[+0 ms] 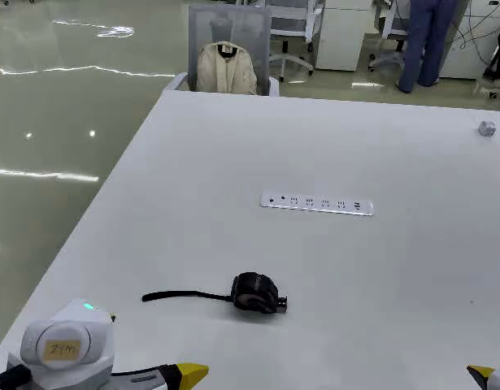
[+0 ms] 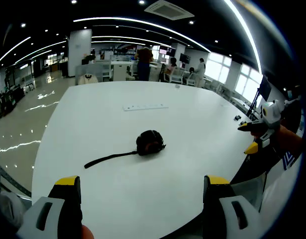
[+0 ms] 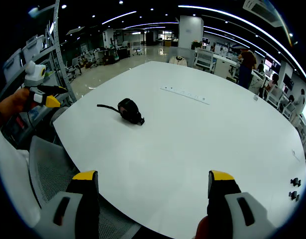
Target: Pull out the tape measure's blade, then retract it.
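Note:
A black tape measure (image 1: 256, 293) lies on the white table (image 1: 371, 276), its black wrist strap (image 1: 184, 296) trailing to the left. No blade is drawn out of it. My left gripper (image 2: 143, 181) is open and empty, well short of the tape measure (image 2: 150, 142), near the table's edge. One of its yellow fingertips (image 1: 191, 374) shows at the bottom left of the head view. My right gripper (image 3: 153, 175) is also open and empty, off the table's near edge, with the tape measure (image 3: 130, 110) far ahead to its left. Its yellow fingertip (image 1: 480, 372) pokes in at the bottom right.
A white power strip (image 1: 316, 203) lies mid-table beyond the tape measure. A small grey object (image 1: 486, 128) sits at the far right. A chair with a cream jacket (image 1: 226, 69) stands at the far edge, and a person (image 1: 424, 41) stands beyond.

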`<control>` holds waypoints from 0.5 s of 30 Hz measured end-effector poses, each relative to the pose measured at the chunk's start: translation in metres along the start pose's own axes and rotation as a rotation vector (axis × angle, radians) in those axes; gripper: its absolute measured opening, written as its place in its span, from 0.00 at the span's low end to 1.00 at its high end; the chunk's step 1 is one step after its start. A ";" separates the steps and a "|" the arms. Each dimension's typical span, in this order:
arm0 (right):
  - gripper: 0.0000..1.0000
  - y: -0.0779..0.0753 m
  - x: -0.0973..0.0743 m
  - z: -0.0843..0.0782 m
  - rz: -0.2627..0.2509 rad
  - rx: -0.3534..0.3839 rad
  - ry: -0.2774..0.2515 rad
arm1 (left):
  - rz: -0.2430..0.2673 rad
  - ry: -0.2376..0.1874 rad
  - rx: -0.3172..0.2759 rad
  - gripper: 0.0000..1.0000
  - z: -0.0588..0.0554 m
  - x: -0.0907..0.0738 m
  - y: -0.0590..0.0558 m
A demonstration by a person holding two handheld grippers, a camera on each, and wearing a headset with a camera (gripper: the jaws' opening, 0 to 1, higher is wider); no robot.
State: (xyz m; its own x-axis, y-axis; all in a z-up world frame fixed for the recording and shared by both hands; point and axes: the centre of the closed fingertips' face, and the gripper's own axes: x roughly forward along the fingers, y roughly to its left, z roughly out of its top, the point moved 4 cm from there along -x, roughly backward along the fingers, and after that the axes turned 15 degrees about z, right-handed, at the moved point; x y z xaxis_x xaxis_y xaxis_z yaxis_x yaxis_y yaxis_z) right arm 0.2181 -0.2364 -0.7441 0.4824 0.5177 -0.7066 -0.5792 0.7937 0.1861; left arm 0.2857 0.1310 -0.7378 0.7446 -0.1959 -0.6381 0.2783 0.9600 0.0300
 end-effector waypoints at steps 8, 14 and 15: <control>0.93 0.011 0.002 0.013 0.027 -0.024 -0.028 | -0.002 -0.013 0.022 1.00 0.001 -0.007 0.003; 0.93 0.013 0.004 0.013 0.036 -0.020 -0.038 | -0.004 -0.011 0.027 1.00 -0.001 -0.010 0.004; 0.93 0.013 0.004 0.013 0.037 -0.019 -0.040 | -0.004 -0.011 0.027 1.00 -0.001 -0.010 0.004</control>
State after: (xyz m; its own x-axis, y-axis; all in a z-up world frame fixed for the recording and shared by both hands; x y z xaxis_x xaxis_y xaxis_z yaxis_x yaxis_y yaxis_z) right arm 0.2211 -0.2196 -0.7353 0.4857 0.5596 -0.6716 -0.6097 0.7674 0.1985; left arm 0.2784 0.1368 -0.7321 0.7501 -0.2020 -0.6297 0.2976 0.9535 0.0486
